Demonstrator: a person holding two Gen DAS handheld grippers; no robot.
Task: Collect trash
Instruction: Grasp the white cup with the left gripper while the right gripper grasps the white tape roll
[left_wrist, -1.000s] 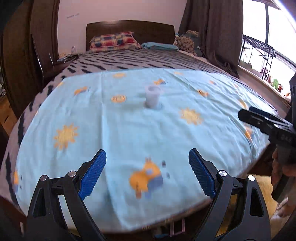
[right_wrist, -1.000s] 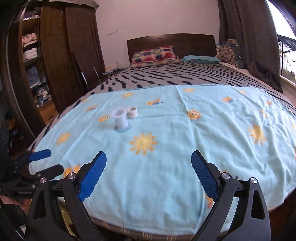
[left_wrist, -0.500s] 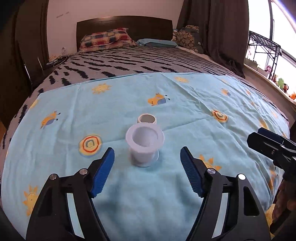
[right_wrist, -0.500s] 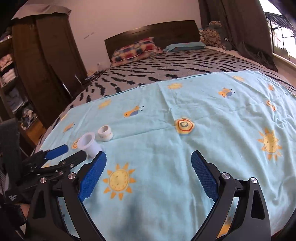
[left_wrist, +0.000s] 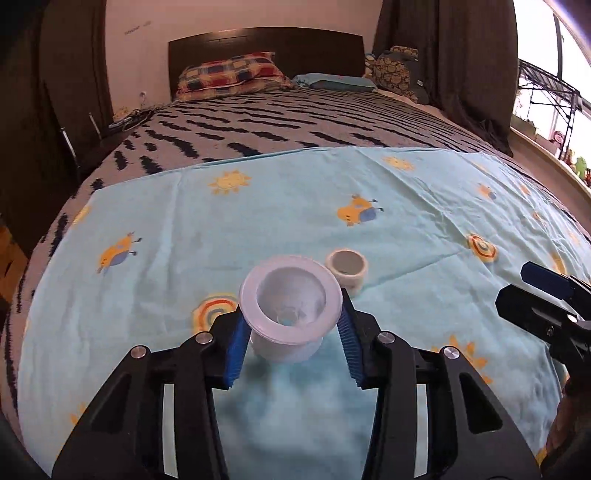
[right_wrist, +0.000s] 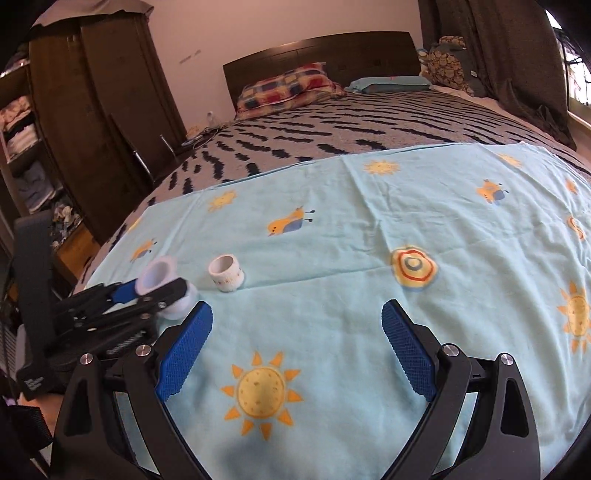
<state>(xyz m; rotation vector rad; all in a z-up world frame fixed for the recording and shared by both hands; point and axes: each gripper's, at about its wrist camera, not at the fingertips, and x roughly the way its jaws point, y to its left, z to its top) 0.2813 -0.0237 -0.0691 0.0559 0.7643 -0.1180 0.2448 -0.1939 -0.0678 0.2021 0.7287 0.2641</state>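
Observation:
A white plastic cup (left_wrist: 290, 306) stands upright on the light blue sheet (left_wrist: 406, 206), with a small white roll of tape (left_wrist: 347, 264) just behind it to the right. My left gripper (left_wrist: 291, 325) has the cup between its blue pads and its jaws are closing. The left pad lies at the cup's wall, and a sliver of sheet shows beside the right pad. The right wrist view shows the same cup (right_wrist: 157, 275) between the left gripper's fingers (right_wrist: 155, 286), with the roll (right_wrist: 226, 273) to its right. My right gripper (right_wrist: 297, 314) is open and holds nothing.
The sheet covers the near half of a bed with a zebra-striped cover (left_wrist: 277, 125). Pillows (left_wrist: 229, 75) lie at the dark headboard. A dark wardrobe (right_wrist: 99, 122) with shelves of clothes stands left of the bed. Curtains (left_wrist: 461, 66) and a window are to the right.
My left gripper came forward to the cup and its jaws narrowed around it. The right gripper moved forward over the sheet and stayed open.

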